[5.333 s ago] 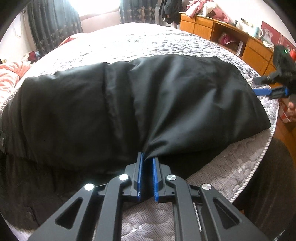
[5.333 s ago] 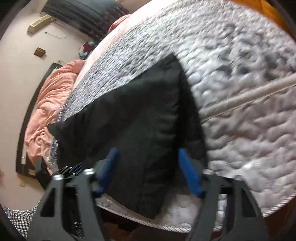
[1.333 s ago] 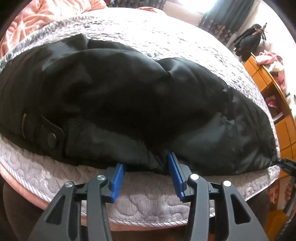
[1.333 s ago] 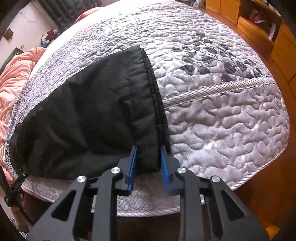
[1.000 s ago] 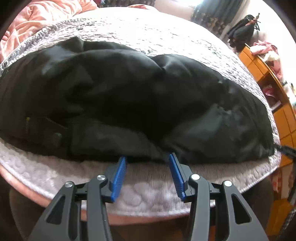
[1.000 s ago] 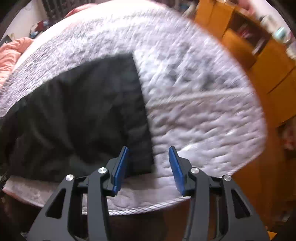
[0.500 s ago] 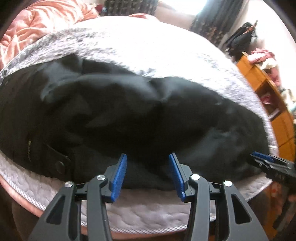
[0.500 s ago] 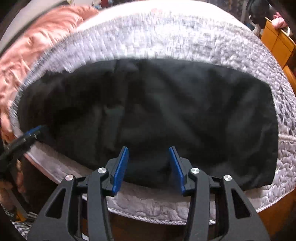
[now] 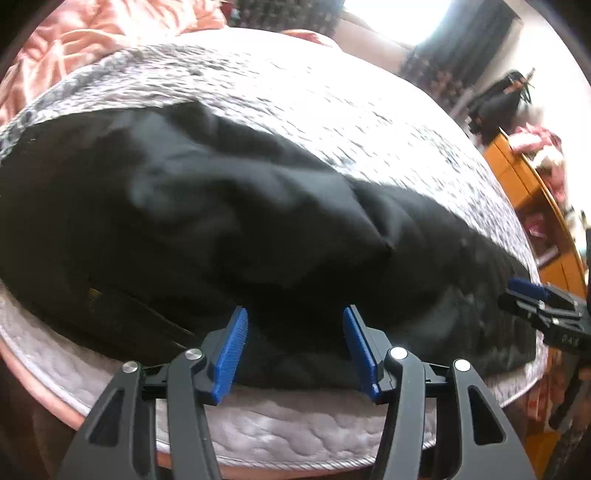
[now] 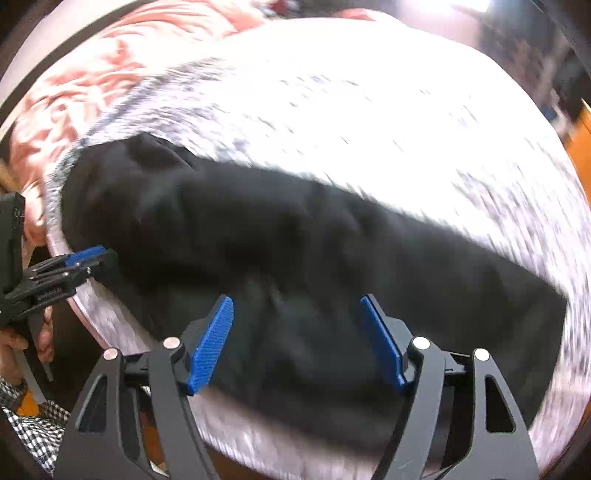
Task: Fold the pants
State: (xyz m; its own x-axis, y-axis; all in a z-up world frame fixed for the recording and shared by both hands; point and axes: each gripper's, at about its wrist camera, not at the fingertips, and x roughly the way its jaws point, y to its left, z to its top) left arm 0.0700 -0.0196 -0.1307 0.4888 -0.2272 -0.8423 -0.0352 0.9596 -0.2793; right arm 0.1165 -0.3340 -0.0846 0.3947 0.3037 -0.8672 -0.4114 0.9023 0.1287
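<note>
Right gripper point(image 10: 297, 339) now spread-fingered over black pants point(image 10: 314, 258).

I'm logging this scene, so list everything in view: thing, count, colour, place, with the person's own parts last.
pants: one pair, black, lying lengthwise along the near edge of the bed.
quilted bedspread: one, grey and white, covering the bed under the pants.
blanket: one, salmon pink, bunched at the far left of the bed.
wooden cabinet: one, orange-brown, right of the bed, with pink cloth piled on it.
curtains: dark, at the far wall beside a bright window.
dark bag: one, at the far right wall; blurred.
left gripper: black with blue pads, open, over the pants' near edge.
right gripper: black with blue pads, open, over the pants.
</note>
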